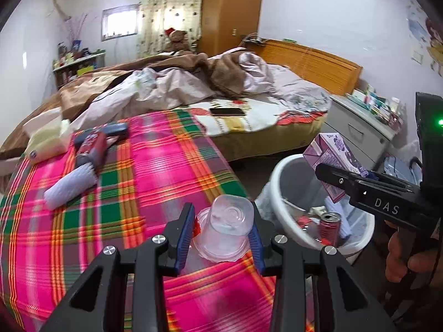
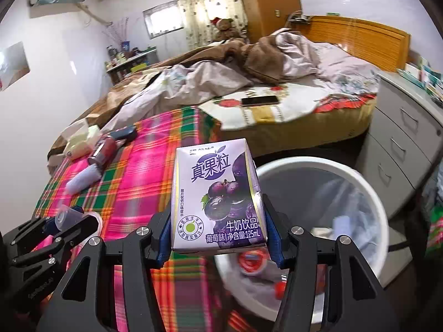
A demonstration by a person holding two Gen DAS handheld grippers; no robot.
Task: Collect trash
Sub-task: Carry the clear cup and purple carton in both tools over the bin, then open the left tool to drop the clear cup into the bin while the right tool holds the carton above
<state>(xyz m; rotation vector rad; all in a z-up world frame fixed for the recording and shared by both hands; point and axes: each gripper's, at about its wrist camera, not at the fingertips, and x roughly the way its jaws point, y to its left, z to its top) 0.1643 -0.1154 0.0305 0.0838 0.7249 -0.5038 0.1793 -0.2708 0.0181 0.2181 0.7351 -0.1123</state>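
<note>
Working from left to right. Found the left claw (image 1: 223,235) closed to a narrow gap on a clear plastic cup (image 1: 227,221), both blue pads (image 1: 184,238) pressed against its sides. Saw the cup held with its base turned toward the camera, above the near edge of the worktop (image 1: 166,166), which was covered with a pink, green and orange plaid cloth.

Found the right claw (image 2: 218,235) closed about halfway on a purple drink carton (image 2: 218,193), pads against its two narrow sides, printed face toward the camera. Saw the carton held upright, in the air by the rim of the white bin (image 1: 279,171), which stood on the floor just beside the worktop. Noted a hand (image 1: 398,254) wrapped around the handle of the right claw.

Noted inside the bin: a red drink can (image 1: 329,227), upright, top opened, among pale wrappers and a small red-lidded tub (image 2: 252,260).

Noted on the far left part of the worktop, well apart from both claws: a white foam net sleeve (image 1: 72,185), a red and grey bottle (image 1: 94,149) lying just beyond it, and a pale tissue pack (image 1: 47,138).

Noted beyond the worktop: an unmade bed (image 1: 290,127) with a phone (image 1: 227,111) lying flat on the cover.
</note>
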